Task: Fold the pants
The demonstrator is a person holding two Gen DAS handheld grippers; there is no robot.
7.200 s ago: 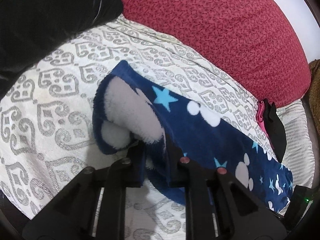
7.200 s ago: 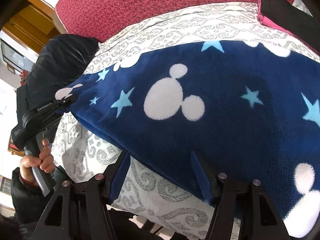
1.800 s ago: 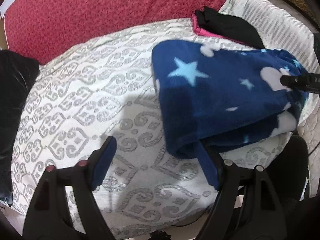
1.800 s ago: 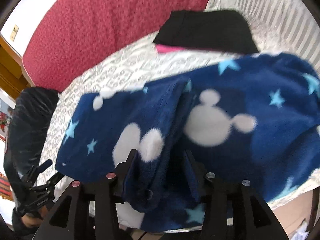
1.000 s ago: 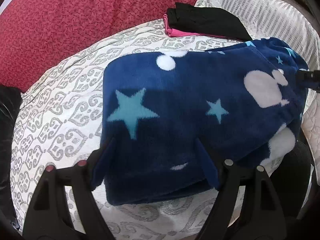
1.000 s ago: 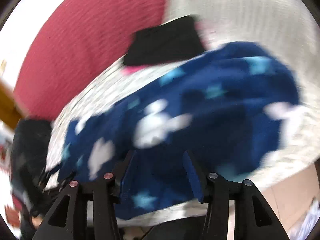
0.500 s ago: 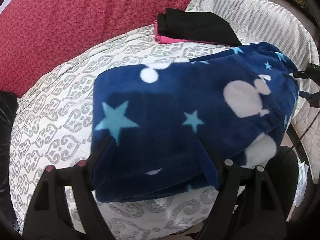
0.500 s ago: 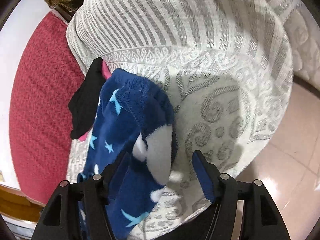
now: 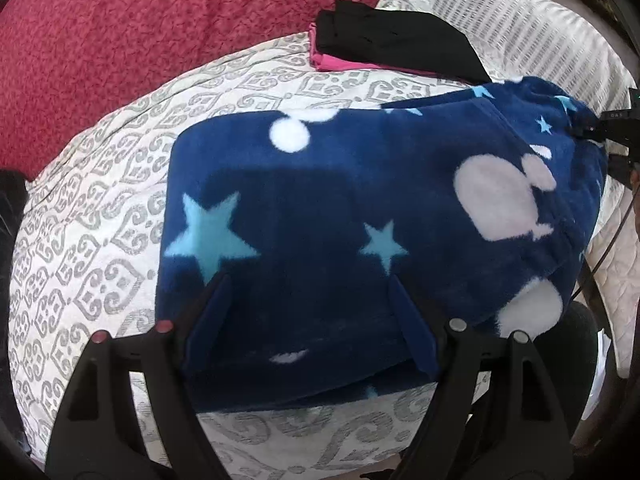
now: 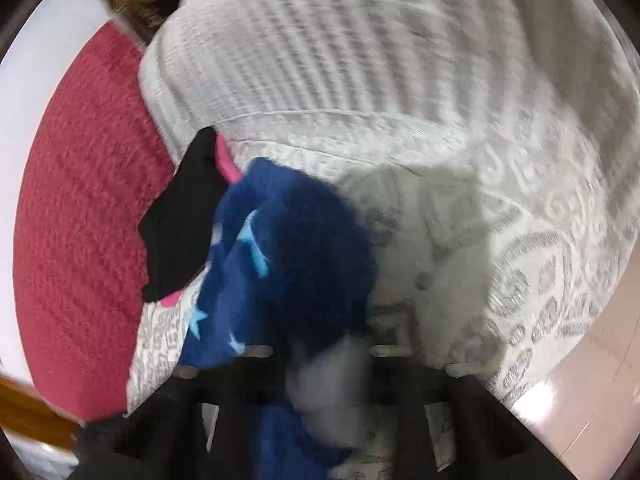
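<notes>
Lying folded, the pants (image 9: 360, 216) sit under the spread left hand-held gripper (image 9: 308, 312), right hand-held gripper (image 10: 324, 360) clamping their edge.

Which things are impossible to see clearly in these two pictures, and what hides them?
- Right wrist view: the right gripper is smeared by motion blur, so its grip on the pants cannot be read.
- Left wrist view: the pants' folded layers are hidden under the top layer.
- Left wrist view: the pink garment is mostly covered by the black garment.
</notes>
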